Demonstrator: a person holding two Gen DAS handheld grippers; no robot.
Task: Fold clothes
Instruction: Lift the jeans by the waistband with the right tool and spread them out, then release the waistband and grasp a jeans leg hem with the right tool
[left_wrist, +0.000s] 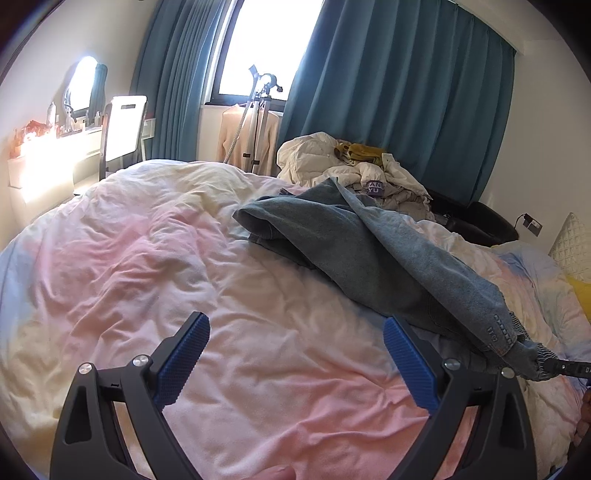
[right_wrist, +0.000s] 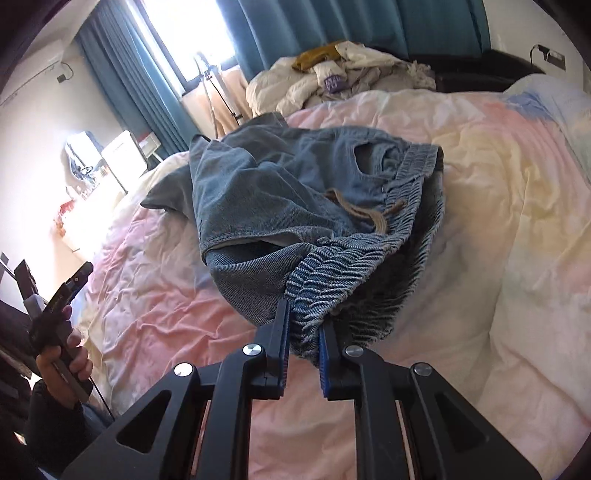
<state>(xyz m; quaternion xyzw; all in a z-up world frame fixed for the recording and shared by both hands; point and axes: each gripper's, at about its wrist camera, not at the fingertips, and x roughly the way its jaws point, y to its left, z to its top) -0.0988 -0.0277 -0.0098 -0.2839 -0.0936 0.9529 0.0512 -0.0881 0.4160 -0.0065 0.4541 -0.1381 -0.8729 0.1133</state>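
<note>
Blue denim trousers (right_wrist: 280, 192) with an elastic waistband and a beige drawstring lie crumpled across the pastel duvet (right_wrist: 498, 192). My right gripper (right_wrist: 303, 332) is shut on the ribbed waistband, which bunches up between its blue pads. In the left wrist view the same trousers (left_wrist: 369, 251) stretch from mid-bed toward the right edge, where the right gripper (left_wrist: 565, 367) pinches the waistband. My left gripper (left_wrist: 295, 350) hovers open over bare duvet (left_wrist: 147, 258), left of the trousers, with nothing between its fingers. A hand holds the left gripper (right_wrist: 61, 295) at the far left of the right wrist view.
A heap of white and mustard clothes (left_wrist: 354, 166) sits at the far side of the bed by teal curtains (left_wrist: 399, 92). A dressing table with a mirror (left_wrist: 79, 85) and a white chair (left_wrist: 123, 125) stand at the left. A pillow (left_wrist: 570, 240) lies at the right.
</note>
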